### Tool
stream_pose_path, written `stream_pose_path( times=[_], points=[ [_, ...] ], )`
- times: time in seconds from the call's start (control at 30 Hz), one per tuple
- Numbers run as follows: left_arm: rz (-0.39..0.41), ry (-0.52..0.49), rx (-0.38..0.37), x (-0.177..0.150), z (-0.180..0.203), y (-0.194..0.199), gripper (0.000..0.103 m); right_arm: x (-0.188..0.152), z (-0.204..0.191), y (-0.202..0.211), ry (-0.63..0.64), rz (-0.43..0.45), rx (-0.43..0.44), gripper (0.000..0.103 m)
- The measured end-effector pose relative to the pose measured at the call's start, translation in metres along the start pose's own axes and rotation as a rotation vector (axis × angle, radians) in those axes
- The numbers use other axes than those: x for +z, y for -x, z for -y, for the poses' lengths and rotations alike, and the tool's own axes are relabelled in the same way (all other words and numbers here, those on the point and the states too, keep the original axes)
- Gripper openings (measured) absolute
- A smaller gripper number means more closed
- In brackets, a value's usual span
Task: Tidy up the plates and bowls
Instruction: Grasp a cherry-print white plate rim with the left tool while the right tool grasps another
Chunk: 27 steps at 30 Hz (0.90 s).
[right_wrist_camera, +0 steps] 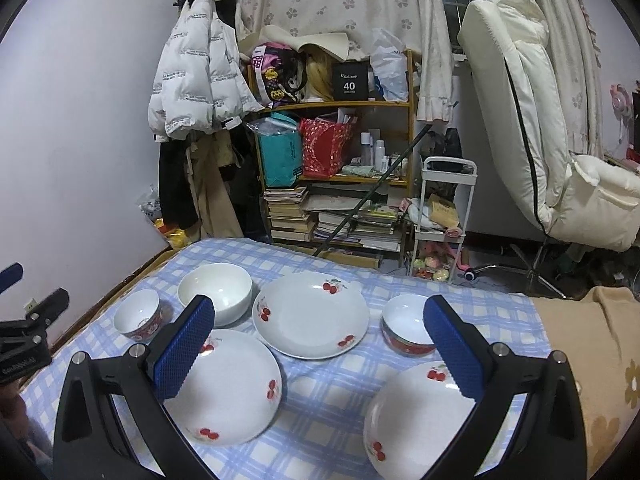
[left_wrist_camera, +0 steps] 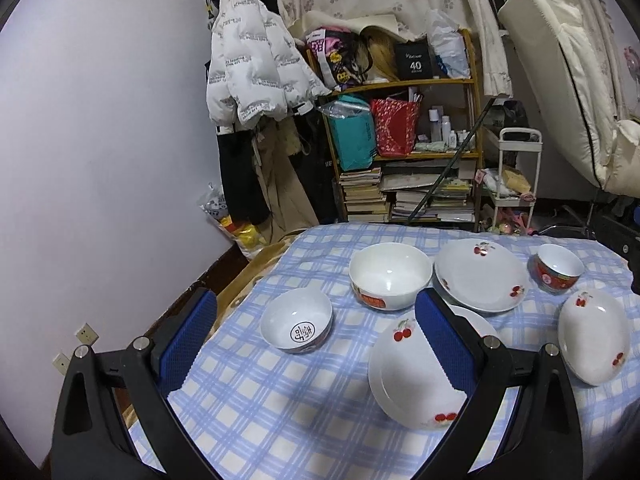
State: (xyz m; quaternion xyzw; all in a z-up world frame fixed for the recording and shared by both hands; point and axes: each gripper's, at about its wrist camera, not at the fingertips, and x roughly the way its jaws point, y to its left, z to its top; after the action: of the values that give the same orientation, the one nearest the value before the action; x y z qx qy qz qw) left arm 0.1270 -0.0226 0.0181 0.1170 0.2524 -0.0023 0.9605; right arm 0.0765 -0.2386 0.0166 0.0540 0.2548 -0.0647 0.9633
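Observation:
On the blue checked cloth (left_wrist_camera: pixel 280 400) stand a small bowl with a blue mark (left_wrist_camera: pixel 296 324), a large white bowl (left_wrist_camera: pixel 390 276), a small red bowl (left_wrist_camera: pixel 558 268) and three cherry plates: far (left_wrist_camera: pixel 480 276), near (left_wrist_camera: pixel 412 372) and right (left_wrist_camera: pixel 594 336). My left gripper (left_wrist_camera: pixel 316 298) hangs open and empty above the small bowl and the near plate. The right wrist view shows the large bowl (right_wrist_camera: pixel 216 290), the red bowl (right_wrist_camera: pixel 406 324) and the centre plate (right_wrist_camera: pixel 311 314). My right gripper (right_wrist_camera: pixel 319 306) is open and empty over the two near plates (right_wrist_camera: pixel 228 388) (right_wrist_camera: pixel 416 420).
Beyond the table's far edge stand a cluttered wooden bookshelf (right_wrist_camera: pixel 336 184), a hanging white jacket (right_wrist_camera: pixel 196 80), a white trolley (right_wrist_camera: pixel 444 216) and a cream recliner (right_wrist_camera: pixel 532 128). A beige blanket (right_wrist_camera: pixel 592 360) lies to the right of the cloth. The lilac wall (left_wrist_camera: pixel 100 160) is close on the left.

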Motion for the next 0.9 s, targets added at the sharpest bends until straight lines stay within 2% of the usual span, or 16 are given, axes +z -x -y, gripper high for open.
stream_pose_path(
  times=[0.3, 0.53, 0.9],
  points=[
    [-0.066, 0.037, 0.005, -0.016, 0.010, -0.044, 0.098, 0.002, -0.010, -0.043, 0.008, -0.069, 0.018, 0.103],
    [-0.125, 0.036, 0.020, -0.039, 0.014, -0.066, 0.098, -0.017, -0.021, -0.074, 0.037, -0.128, 0.023, 0.103],
    [-0.281, 0.043, -0.023, -0.058, 0.018, -0.110, 0.098, -0.045, -0.028, -0.125, 0.045, -0.253, 0.059, 0.103]
  ],
)
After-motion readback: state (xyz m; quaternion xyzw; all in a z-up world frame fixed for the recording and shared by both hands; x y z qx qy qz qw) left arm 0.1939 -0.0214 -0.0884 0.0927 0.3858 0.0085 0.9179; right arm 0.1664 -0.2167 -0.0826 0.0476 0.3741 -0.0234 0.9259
